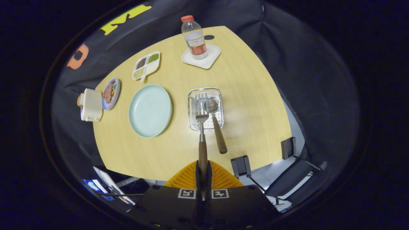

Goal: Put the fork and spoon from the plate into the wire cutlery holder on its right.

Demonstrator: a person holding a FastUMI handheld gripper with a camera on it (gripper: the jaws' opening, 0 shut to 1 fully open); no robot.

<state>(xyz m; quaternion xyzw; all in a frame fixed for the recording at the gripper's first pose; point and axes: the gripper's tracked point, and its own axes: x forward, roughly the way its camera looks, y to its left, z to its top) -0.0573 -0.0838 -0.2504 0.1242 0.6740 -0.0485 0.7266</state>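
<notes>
Above wooden table [243,95], claw [203,172] clamped on fork [202,127] over holder [205,108].

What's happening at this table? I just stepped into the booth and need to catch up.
A person's handheld gripper is shut on the wooden handle of a fork, holding its tines over the wire cutlery holder. The spoon is already in the holder, its handle leaning out over the rim. The light green plate to the holder's left has no cutlery on it. Farther back on the wooden table stands a water bottle on a white coaster.
</notes>
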